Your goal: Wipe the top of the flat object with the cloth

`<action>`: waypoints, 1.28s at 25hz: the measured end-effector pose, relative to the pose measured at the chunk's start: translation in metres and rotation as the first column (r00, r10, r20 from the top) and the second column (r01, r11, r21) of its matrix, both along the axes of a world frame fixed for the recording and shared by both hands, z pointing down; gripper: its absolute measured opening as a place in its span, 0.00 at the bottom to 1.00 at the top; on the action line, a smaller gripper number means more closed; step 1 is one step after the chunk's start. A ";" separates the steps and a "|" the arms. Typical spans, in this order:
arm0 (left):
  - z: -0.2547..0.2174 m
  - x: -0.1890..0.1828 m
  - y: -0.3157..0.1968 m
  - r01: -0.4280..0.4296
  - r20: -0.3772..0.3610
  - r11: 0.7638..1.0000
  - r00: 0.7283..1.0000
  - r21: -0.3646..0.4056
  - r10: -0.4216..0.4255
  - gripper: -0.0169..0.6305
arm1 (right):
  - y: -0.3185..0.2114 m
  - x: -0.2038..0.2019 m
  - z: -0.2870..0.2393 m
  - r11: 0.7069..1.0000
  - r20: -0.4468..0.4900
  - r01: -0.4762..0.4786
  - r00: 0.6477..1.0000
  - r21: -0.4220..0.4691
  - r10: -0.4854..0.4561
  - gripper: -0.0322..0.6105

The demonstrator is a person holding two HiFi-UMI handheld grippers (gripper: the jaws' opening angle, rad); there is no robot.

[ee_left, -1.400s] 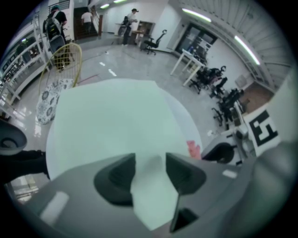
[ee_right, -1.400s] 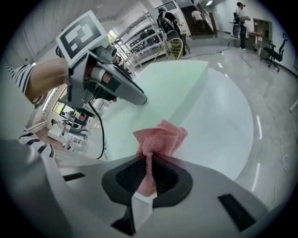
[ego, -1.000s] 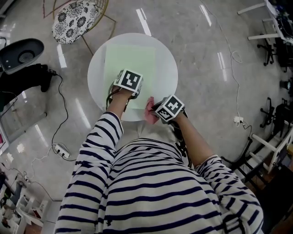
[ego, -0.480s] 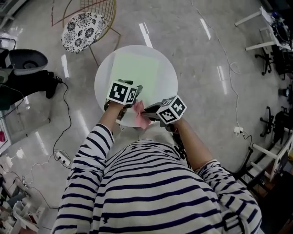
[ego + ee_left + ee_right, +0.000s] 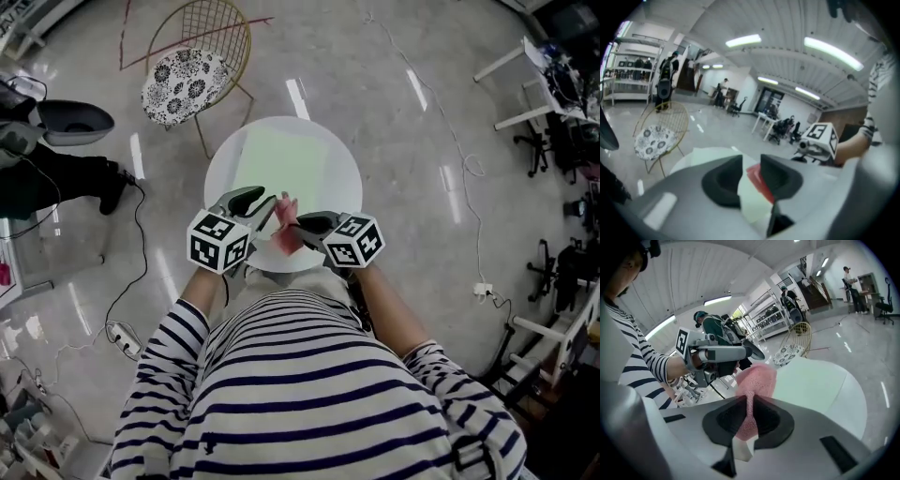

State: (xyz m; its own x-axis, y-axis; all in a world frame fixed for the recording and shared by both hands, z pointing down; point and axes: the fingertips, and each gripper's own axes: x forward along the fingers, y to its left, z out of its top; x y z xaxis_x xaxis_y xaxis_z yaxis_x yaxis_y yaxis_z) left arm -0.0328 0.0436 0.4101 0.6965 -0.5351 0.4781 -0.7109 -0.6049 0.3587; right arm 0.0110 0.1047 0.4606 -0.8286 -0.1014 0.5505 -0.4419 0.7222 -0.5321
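The person's arms in striped sleeves (image 5: pixel 183 328) reach forward. They hold both tools side by side over the near edge of the round white worktop (image 5: pixel 349 192), tips angled down and converging on the pink cloth (image 5: pixel 284 234). The right tool (image 5: pixel 298 225) is clamped tight on the cloth, which bunches out beyond its jaws. The left tool (image 5: pixel 265 204) has just been closing its jaws. They stand partly apart with an edge of the cloth between them, unpinched. The pale green flat mat (image 5: pixel 286 159) lies bare from the worktop's middle toward its far edge.
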 end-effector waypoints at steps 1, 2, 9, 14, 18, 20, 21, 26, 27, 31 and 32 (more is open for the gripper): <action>-0.012 -0.001 0.005 0.001 -0.023 0.998 1.000 0.057 0.001 0.21 | -0.002 -0.001 -0.008 0.999 0.012 -0.010 1.000 0.036 0.009 0.11; -0.024 -0.002 0.010 0.001 -0.045 0.995 0.999 0.103 0.003 0.20 | -0.004 -0.003 -0.016 0.997 0.024 -0.017 1.000 0.072 0.016 0.11; -0.068 -0.006 0.053 -0.012 -0.142 0.969 0.989 0.245 0.048 0.11 | 0.002 -0.023 -0.062 0.965 0.089 -0.034 0.996 0.259 0.011 0.11; -0.083 -0.010 0.065 -0.011 -0.177 0.961 0.982 0.277 0.063 0.04 | 0.006 -0.031 -0.081 0.940 0.104 -0.055 0.994 0.337 0.020 0.11; -0.091 -0.012 0.069 -0.020 -0.180 0.952 0.981 0.306 0.078 0.04 | 0.002 -0.035 -0.094 0.922 0.125 -0.079 0.992 0.379 0.033 0.11; -0.094 -0.014 0.070 -0.025 -0.178 0.946 0.980 0.323 0.087 0.04 | -0.001 -0.039 -0.100 0.912 0.134 -0.086 0.990 0.401 0.034 0.11; -0.095 -0.016 0.071 -0.027 -0.178 0.945 0.980 0.327 0.089 0.04 | -0.003 -0.042 -0.103 0.907 0.139 -0.088 0.990 0.411 0.033 0.11; -0.095 -0.023 0.073 -0.026 -0.184 0.944 0.979 0.329 0.091 0.04 | -0.007 -0.050 -0.118 0.883 0.153 -0.090 0.988 0.460 0.021 0.11; -0.095 -0.024 0.073 -0.023 -0.185 0.943 0.979 0.332 0.089 0.04 | -0.008 -0.051 -0.121 0.879 0.155 -0.090 0.988 0.468 0.019 0.11; -0.100 -0.029 0.071 -0.017 -0.193 0.940 0.977 0.341 0.088 0.04 | -0.010 -0.054 -0.131 0.865 0.158 -0.092 0.987 0.493 0.015 0.11; -0.101 -0.030 0.071 -0.017 -0.196 0.939 0.977 0.343 0.089 0.04 | -0.011 -0.056 -0.134 0.862 0.159 -0.093 0.987 0.499 0.014 0.11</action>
State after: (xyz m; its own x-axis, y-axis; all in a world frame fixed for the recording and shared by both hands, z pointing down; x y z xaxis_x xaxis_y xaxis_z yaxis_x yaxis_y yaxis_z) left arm -0.0625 0.1143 0.3087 0.7915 -0.5994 0.1193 -0.6075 -0.7502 0.2610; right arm -0.0447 0.0937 0.3266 -0.8804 -0.3780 0.2865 -0.4337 0.8861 -0.1637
